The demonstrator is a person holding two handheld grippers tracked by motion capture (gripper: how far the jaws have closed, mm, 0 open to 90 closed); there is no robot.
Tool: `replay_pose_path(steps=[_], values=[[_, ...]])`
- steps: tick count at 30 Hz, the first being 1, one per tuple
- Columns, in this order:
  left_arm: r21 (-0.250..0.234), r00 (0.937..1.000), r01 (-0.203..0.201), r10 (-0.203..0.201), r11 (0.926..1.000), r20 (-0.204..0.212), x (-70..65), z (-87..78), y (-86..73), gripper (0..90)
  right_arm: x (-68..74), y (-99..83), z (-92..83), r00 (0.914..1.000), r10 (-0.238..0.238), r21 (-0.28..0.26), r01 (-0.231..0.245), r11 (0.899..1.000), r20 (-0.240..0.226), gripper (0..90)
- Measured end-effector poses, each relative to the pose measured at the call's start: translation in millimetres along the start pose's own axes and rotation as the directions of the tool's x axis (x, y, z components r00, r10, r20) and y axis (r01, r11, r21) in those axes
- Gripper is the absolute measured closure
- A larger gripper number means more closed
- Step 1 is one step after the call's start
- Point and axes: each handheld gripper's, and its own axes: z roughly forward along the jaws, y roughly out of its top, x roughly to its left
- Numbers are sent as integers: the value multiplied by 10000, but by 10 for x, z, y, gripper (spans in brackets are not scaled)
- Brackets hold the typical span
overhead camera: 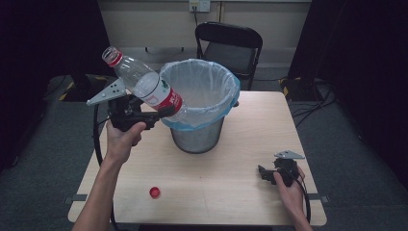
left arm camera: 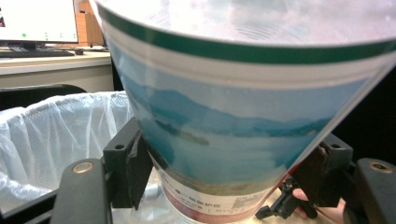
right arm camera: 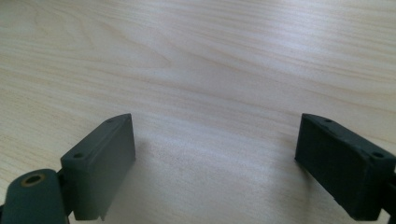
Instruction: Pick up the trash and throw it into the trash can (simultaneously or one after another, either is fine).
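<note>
Pinching the bottle [overhead camera: 144, 85] at its label, the left gripper [overhead camera: 161, 111] tilts it beside the bin [overhead camera: 198, 139]; a loose hold could drop it outside. The right gripper [overhead camera: 262, 172] rests spread, holding nothing.

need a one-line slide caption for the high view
Left tool holds an uncapped plastic bottle tilted at the lined bin's rim; red cap lies on the table.

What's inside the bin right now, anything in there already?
The bin is lined with a clear bag; the part of the liner that shows looks empty. Its bottom is hidden by the near rim, and the bottle held in the left claw covers its left edge.
</note>
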Motion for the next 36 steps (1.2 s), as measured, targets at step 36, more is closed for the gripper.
replay_pose_path(steps=[36], values=[[390,9972,-235,262,9990,-702,451,562,264,293,0,0,0,10000,4,2,-4,10000,3,110]])
